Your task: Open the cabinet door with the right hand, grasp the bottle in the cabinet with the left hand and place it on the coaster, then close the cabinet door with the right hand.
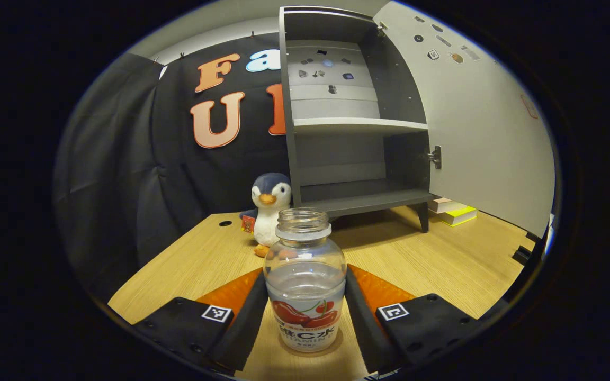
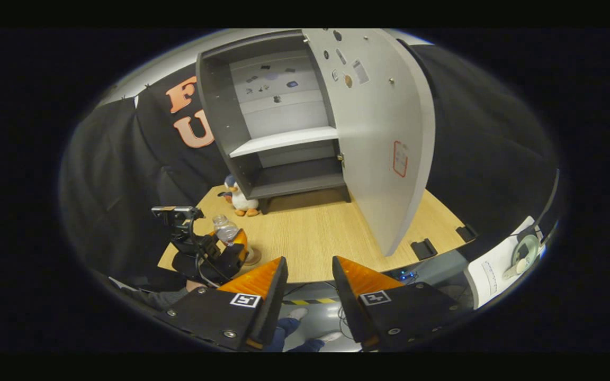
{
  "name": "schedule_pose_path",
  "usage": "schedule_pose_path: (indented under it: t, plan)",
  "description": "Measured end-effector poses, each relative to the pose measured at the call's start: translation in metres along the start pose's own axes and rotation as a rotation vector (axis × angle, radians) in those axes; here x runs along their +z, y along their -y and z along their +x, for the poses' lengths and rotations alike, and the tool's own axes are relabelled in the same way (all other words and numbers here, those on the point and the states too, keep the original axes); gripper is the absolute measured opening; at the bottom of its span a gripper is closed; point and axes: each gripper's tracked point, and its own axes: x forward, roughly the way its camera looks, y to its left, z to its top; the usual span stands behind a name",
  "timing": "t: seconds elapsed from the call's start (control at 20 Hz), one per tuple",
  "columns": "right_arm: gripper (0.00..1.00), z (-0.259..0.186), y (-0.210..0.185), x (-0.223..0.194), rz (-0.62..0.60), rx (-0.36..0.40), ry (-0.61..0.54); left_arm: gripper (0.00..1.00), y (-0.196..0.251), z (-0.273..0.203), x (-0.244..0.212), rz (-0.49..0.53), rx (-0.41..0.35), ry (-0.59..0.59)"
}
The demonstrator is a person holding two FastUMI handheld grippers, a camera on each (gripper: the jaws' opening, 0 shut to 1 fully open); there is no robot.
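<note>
A clear, capless bottle (image 1: 305, 241) with a red fruit label stands upright between the fingers of my left gripper (image 1: 305, 280), which is shut on it; both black pads press its sides. The right gripper view shows that left gripper (image 2: 215, 254) low over the table's near left part with the bottle (image 2: 225, 228), and a round brown coaster (image 2: 253, 257) peeks out beside it. The grey cabinet (image 1: 352, 121) is empty, its door (image 1: 485, 121) swung wide open. My right gripper (image 2: 309, 263) is open, holds nothing and hangs off the table's front edge, short of the door (image 2: 384, 132).
A penguin plush (image 1: 269, 203) sits left of the cabinet's foot. Books (image 1: 453, 212) lie under the open door. Small black blocks (image 2: 424, 247) sit at the table's right edge. Past the wooden table (image 2: 310, 233), a person's shoes and cables lie below.
</note>
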Motion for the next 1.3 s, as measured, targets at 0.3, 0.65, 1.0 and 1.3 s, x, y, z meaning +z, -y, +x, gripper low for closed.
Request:
schedule_pose_path:
  t: [0.3, 0.65, 1.0, 1.3]
  plan:
    - [0.54, 0.007, -0.009, -0.001, -0.010, 0.012, -0.020, 0.86, -0.006, 0.007, -0.001, 0.002, 0.006, 0.011]
    - [0.54, 0.005, -0.012, -0.001, -0.009, 0.024, -0.014, 0.87, -0.003, -0.006, -0.003, 0.009, 0.002, 0.003]
    - [0.54, 0.003, -0.010, -0.001, 0.004, 0.031, -0.005, 0.92, -0.004, -0.009, 0.007, -0.004, 0.003, 0.014]
    - [0.54, 0.002, -0.012, -0.001, 0.014, 0.056, 0.011, 0.97, -0.010, -0.016, 0.027, 0.000, 0.020, 0.039]
